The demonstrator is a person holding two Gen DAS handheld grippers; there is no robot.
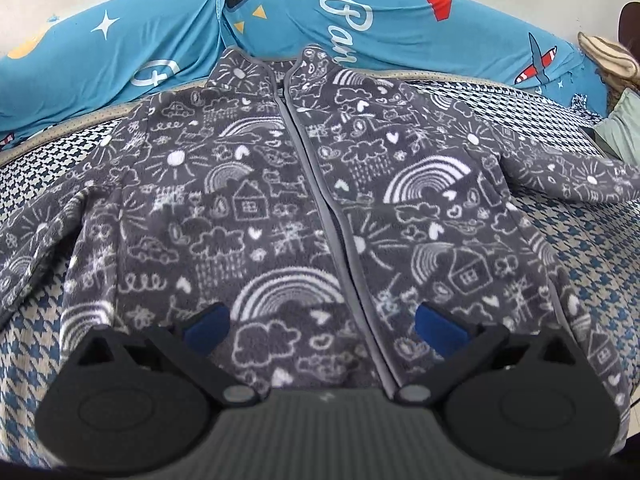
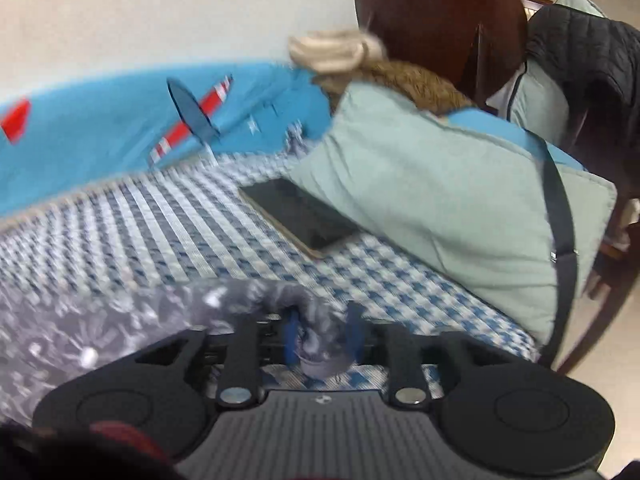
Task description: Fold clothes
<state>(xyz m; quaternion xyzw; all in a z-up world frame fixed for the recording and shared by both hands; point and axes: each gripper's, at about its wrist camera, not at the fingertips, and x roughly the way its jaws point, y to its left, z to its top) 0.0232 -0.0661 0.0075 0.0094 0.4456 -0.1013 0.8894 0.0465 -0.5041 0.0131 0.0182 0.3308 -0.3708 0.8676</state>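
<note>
A grey fleece jacket (image 1: 280, 208) with white doodle print lies front up and zipped on the houndstooth bed cover (image 1: 580, 240), its sleeves spread to both sides. My left gripper (image 1: 320, 320) hovers open over the lower front of the jacket, nothing between its blue pads (image 1: 208, 322). In the right wrist view the jacket's sleeve (image 2: 100, 320) runs in from the left, and my right gripper (image 2: 322, 338) is shut on the sleeve cuff (image 2: 316, 344), which bunches between the blue pads (image 2: 291, 336). That view is motion-blurred.
A blue printed quilt (image 1: 160, 48) is bunched along the wall behind the jacket. At the right lie a pale green cushion (image 2: 432, 200), a dark flat phone or tablet (image 2: 300, 210) beside it, a beige knit item (image 2: 332, 50), and a brown chair (image 2: 440, 12) with a dark jacket.
</note>
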